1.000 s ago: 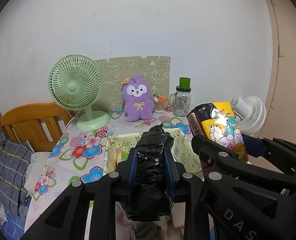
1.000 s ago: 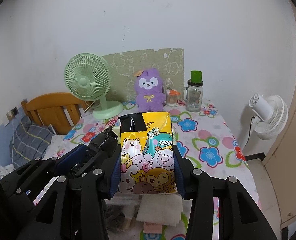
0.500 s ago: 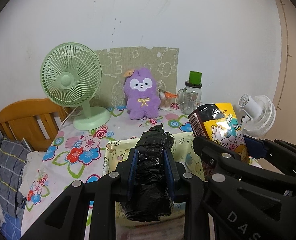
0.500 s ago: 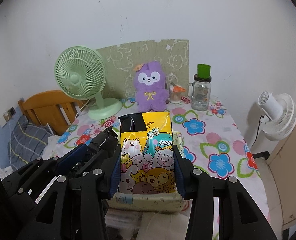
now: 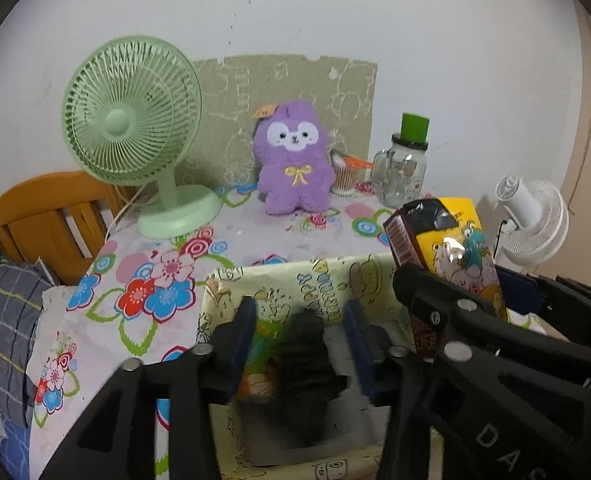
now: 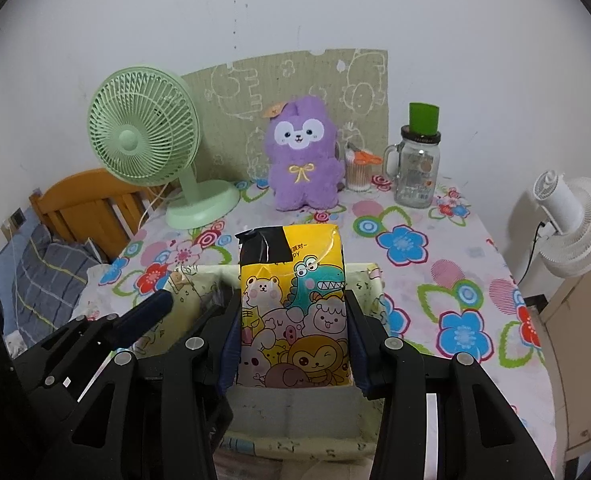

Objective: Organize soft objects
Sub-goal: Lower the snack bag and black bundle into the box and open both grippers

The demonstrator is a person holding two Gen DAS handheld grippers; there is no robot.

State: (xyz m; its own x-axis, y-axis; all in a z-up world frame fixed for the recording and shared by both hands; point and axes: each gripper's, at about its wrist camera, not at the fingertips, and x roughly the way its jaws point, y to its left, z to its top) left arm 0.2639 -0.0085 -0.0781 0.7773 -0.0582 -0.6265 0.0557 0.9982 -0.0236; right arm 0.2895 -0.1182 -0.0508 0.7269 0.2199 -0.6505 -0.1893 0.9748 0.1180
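Left gripper (image 5: 301,330) spread wide over bin (image 5: 279,276), black bundle (image 5: 305,364) blurred between its fingers, inside bin. Right gripper (image 6: 293,320) clamps yellow pack (image 6: 293,308) above bin.

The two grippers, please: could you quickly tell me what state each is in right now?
Left gripper: open, the black bundle blurred between its spread fingers, over the fabric box.
Right gripper: closed on the yellow cartoon pack.
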